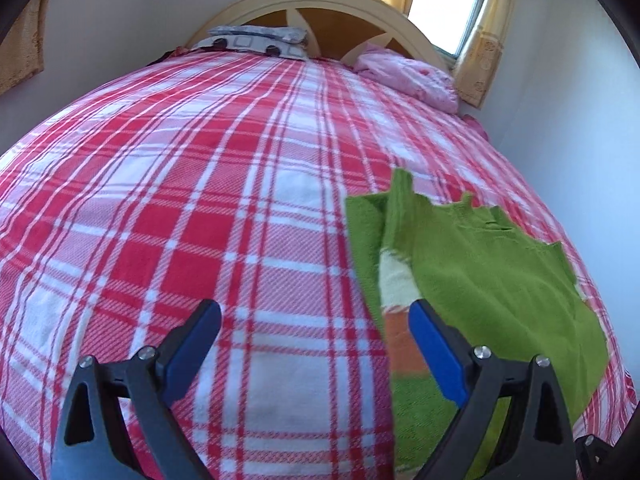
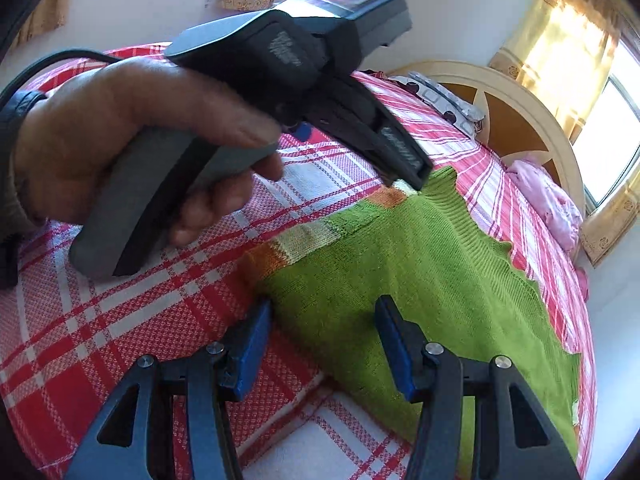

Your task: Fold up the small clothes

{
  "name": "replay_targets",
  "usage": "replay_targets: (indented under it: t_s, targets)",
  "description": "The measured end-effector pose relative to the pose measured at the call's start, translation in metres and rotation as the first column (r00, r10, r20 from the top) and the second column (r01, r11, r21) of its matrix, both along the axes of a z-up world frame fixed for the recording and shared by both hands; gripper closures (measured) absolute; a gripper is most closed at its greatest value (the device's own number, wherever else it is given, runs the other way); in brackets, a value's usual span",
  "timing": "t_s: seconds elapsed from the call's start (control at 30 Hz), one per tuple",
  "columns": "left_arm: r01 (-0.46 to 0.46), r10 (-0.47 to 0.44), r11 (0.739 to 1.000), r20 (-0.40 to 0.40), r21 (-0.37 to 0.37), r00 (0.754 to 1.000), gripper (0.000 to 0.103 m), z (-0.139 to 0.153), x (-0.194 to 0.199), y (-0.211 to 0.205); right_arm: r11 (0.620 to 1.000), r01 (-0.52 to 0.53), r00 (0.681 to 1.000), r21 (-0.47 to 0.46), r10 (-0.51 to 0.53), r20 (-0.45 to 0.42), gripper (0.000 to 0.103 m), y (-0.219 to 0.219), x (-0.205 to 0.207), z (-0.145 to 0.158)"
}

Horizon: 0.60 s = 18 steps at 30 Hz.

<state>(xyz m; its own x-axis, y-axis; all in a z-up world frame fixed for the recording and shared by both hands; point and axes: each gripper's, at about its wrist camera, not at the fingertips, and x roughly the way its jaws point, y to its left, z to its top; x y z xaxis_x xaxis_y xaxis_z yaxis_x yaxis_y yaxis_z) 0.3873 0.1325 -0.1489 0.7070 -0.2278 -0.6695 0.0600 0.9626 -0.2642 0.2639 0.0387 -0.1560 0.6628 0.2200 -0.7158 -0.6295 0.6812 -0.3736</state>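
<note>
A green knitted sweater (image 1: 488,276) lies spread on the red-and-white plaid bedspread (image 1: 192,216), well down the bed from the curved wooden headboard (image 1: 344,16). An orange and cream striped band shows along the sweater edge that lies away from the wall-side of the bed.

Only the right wrist view shows the person's left hand (image 2: 132,144) wrapped around the grey handle of the left gripper (image 2: 404,172), whose tip hangs at the sweater's striped corner nearest the headboard; whether it touches the knit I cannot tell. Only the left wrist view shows that gripper's jaws spread wide, one blue pad over bare bedspread, the other at the sweater's edge, nothing clamped between them.

The right gripper (image 2: 322,320) stands about half open at the sweater's corner farthest from the headboard, the knit edge lying between its pads and not pinched.

Counted: one sweater, two grippers, two pillows against the headboard, one patterned grey (image 1: 256,40) and one pink (image 1: 412,76).
</note>
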Motion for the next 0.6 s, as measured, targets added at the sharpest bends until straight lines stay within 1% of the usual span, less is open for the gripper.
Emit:
replay_targets:
  t_s: [0.1,0.27,0.37,0.47,0.53,0.6]
  targets:
    - [0.035,-0.035,0.999,0.007,-0.029,0.999,0.006,0.001,0.007,-0.003,1.0,0.001,1.0,0.006,-0.001,-0.001,0.049,0.001,-0.006,0.001]
    - [0.053,-0.054,0.995,-0.003,-0.082,0.999,0.007,0.0,0.023,-0.006,1.0,0.002,1.0,0.009,-0.002,0.003,0.049,0.0,-0.003,0.001]
    - [0.067,-0.067,0.991,0.011,-0.114,0.998,0.007,0.0,0.031,-0.009,1.0,0.001,1.0,0.011,-0.001,0.003,0.049,0.001,-0.005,0.001]
    - [0.098,-0.096,0.987,0.026,-0.123,0.995,0.014,0.001,0.037,-0.016,1.0,0.003,1.0,0.018,-0.002,-0.004,0.049,0.0,-0.004,0.001]
    - [0.118,-0.116,0.985,0.026,-0.124,0.993,0.022,0.001,0.041,-0.021,1.0,0.003,1.0,0.017,-0.003,-0.001,0.049,0.0,-0.003,0.001]
    - [0.132,-0.131,0.981,0.015,-0.145,0.991,0.029,-0.002,0.047,-0.022,1.0,0.002,1.0,0.007,-0.002,0.012,0.049,0.001,-0.005,0.001]
